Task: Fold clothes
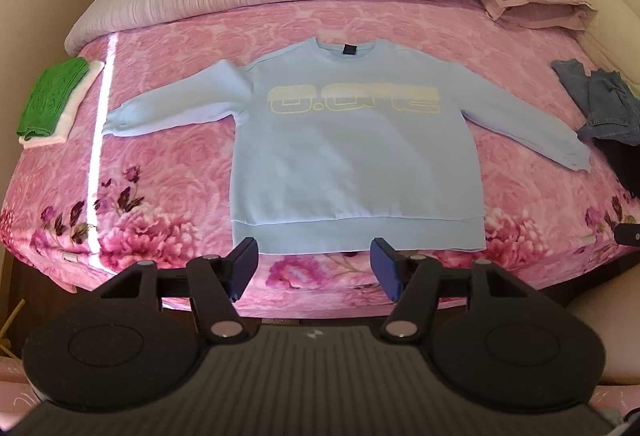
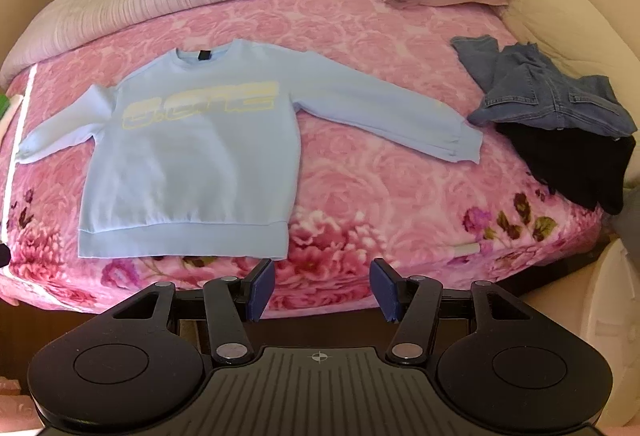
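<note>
Across the middle of the left wrist frame, a light blue sweatshirt (image 1: pixel 352 152) lies flat and face up on the pink floral blanket (image 1: pixel 168 196) of the bed, collar toward the top, both sleeves spread out and angled down. Its hem runs just above the left hand-held gripper (image 1: pixel 314 266), whose blue pads stand wide apart with nothing between them. The right hand-held gripper (image 2: pixel 322 286) is likewise spread and empty, below the hem's lower right corner in its own view.

Nothing is folded yet, so I judge the first fold is the step in hand. To do it well, each gripper should pinch one layer-pair cleanly at a sleeve cuff or shoulder seam, not a loose bunch of fabric, and carry the sleeve across the chest so that it lies smooth. The plush blanket could drag at the cloth, so lifting clear beats sliding.

A green and white folded stack (image 1: pixel 52 100) sits at the left edge; crumpled jeans (image 2: pixel 548 92) over a black garment (image 2: pixel 580 164) wait at the right, near the right cuff.
</note>
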`<state>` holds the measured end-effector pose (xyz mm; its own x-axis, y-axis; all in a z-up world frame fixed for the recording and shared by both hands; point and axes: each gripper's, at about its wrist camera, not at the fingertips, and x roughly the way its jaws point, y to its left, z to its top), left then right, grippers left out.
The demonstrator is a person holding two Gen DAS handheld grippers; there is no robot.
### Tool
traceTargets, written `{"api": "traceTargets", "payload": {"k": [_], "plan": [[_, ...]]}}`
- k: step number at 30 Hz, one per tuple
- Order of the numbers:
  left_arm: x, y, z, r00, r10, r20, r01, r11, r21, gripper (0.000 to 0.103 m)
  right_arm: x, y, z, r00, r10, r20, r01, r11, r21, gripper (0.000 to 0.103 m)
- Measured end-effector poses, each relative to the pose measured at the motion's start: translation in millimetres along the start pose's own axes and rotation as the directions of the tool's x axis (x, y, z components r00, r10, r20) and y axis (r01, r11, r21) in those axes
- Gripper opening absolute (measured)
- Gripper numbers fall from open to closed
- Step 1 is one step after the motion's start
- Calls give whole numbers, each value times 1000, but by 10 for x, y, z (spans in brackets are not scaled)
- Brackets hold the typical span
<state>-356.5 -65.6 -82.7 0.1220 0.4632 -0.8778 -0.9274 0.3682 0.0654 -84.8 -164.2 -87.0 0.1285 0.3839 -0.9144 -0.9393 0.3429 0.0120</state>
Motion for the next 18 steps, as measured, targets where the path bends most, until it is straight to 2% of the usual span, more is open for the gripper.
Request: {"api": "traceTargets", "payload": {"k": [8,18], "plan": [[-14,36,-5,1000,9,1,-9,1000,-2,58,-23,63,-2,1000,22,-5,-22,1000,0,56],[-88,409,-151,997,78,-9,-79,990,-117,58,14,570,116,994,109,-7,-109,985,-138,56]]}}
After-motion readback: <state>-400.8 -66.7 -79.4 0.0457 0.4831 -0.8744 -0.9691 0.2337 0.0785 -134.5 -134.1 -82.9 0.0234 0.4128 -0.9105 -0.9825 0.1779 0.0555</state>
